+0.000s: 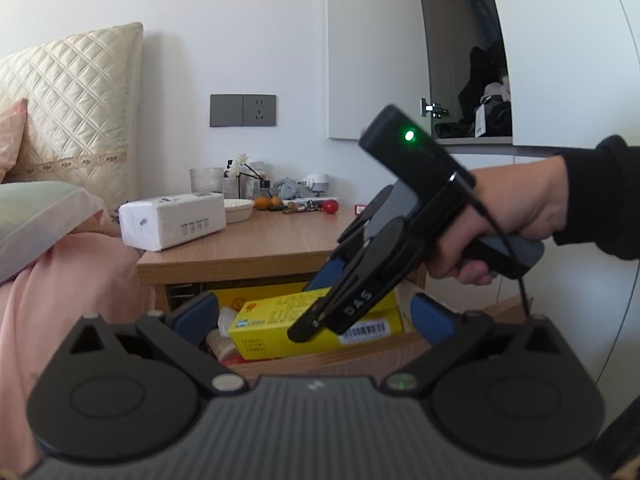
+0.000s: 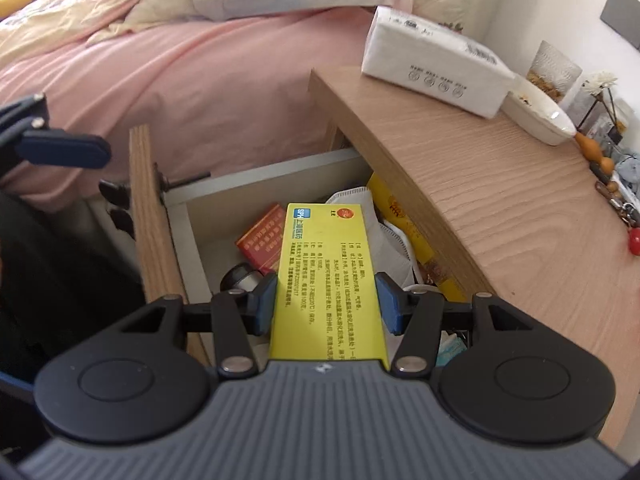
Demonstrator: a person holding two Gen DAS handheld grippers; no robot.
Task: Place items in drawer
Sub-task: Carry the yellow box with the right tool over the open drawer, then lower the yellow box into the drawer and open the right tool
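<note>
1. The right gripper (image 2: 326,300) has its jaws closed against the two long sides of a yellow box (image 2: 324,280), its blue pads (image 2: 266,304) pressed to the cardboard.
2. The yellow box hangs over the open drawer (image 2: 192,216), lengthwise along the jaws and not resting on anything I can see.
3. Inside the drawer lie a red box (image 2: 262,238) toward the left, a white face mask (image 2: 384,236) on the right and a dark round item (image 2: 240,278) near the front.
4. The left gripper (image 1: 316,316) has its jaws spread wide and empty, on the near side of the drawer front.
5. On the wooden worktop (image 2: 500,200) above the drawer sit a white tissue pack (image 2: 432,64) and just beside it a cream dish (image 2: 536,114).
6. A pink bed (image 2: 180,80) lies to the left of the drawer.
</note>
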